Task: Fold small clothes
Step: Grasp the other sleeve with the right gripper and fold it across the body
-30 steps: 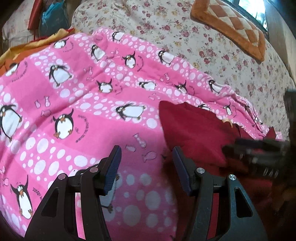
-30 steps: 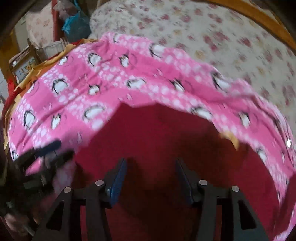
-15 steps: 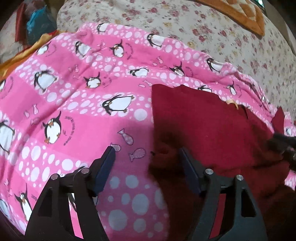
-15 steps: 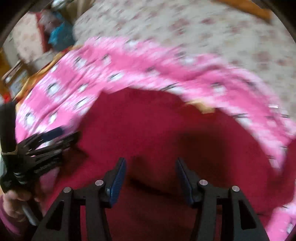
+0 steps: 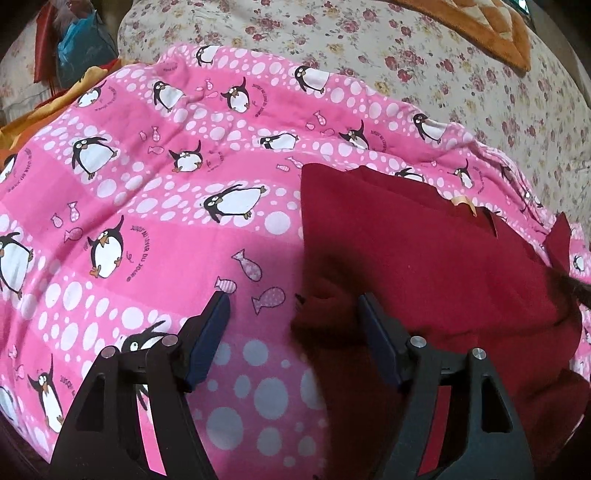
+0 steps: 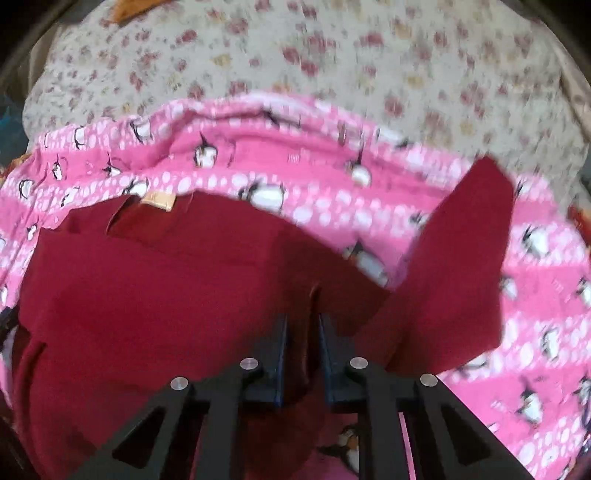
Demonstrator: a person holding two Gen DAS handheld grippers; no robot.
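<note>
A small dark red shirt (image 5: pixel 424 258) lies on a pink penguin blanket (image 5: pixel 147 192). Its tan neck label (image 6: pixel 159 201) shows at the far edge. My left gripper (image 5: pixel 293 306) is open, low over the shirt's left edge, with a bunched fold between its fingers. My right gripper (image 6: pixel 301 325) is shut on a pinch of the red shirt (image 6: pixel 147 295) near its right side. One sleeve (image 6: pixel 461 266) sticks out to the right over the pink blanket (image 6: pixel 332 155).
A floral bedsheet (image 5: pixel 406 74) lies beyond the blanket. An orange checked cushion (image 5: pixel 480 26) sits at the far right. A blue bag (image 5: pixel 81 40) and orange cloth (image 5: pixel 55 107) are at the far left.
My right gripper has swung right and closed on the shirt fabric. My left gripper moved right and forward to the shirt's left edge and stays open.
</note>
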